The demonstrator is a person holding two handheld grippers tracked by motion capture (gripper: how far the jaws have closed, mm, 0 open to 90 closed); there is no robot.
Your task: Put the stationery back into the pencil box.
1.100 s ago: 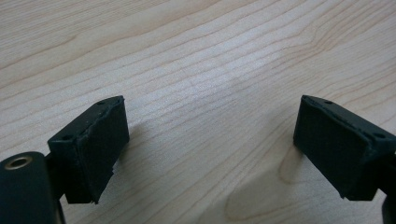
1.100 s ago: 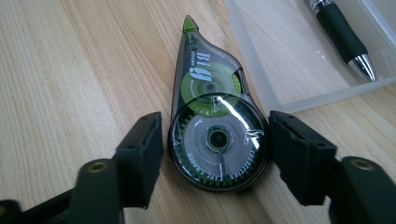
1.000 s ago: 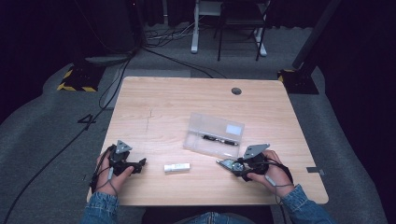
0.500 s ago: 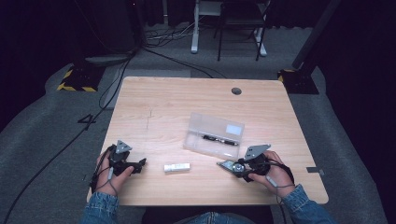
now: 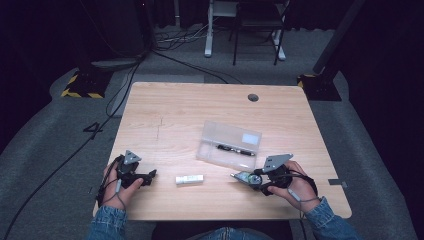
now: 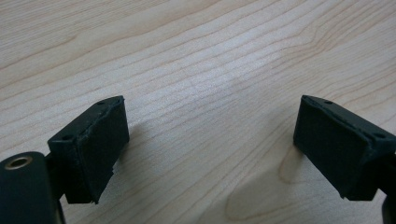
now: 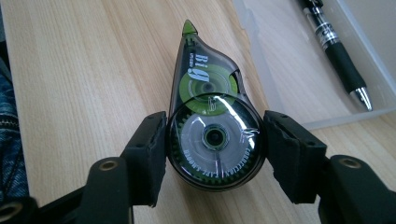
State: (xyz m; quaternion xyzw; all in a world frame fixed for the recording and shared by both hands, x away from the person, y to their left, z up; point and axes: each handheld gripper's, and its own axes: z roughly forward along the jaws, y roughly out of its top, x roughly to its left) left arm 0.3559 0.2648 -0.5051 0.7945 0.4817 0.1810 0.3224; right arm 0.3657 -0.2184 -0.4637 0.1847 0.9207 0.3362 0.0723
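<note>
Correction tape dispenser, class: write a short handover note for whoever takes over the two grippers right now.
Right gripper: shut on the correction tape dispenser, low over the table beside the clear case.
Left gripper: open, nothing between its jaws.
Black pen already lies in the case; white eraser lies on the table between the grippers.
Probably left: dispenser and eraser into the case.

The tape dispenser (image 7: 212,126) is a smoky, see-through teardrop with a green tip, a green inner wheel and a clear spool. It lies flat between the right gripper's (image 7: 215,144) jaws, which press its round end from both sides. It sits at the near right of the surface (image 5: 175,115), tip pointing left.
</note>
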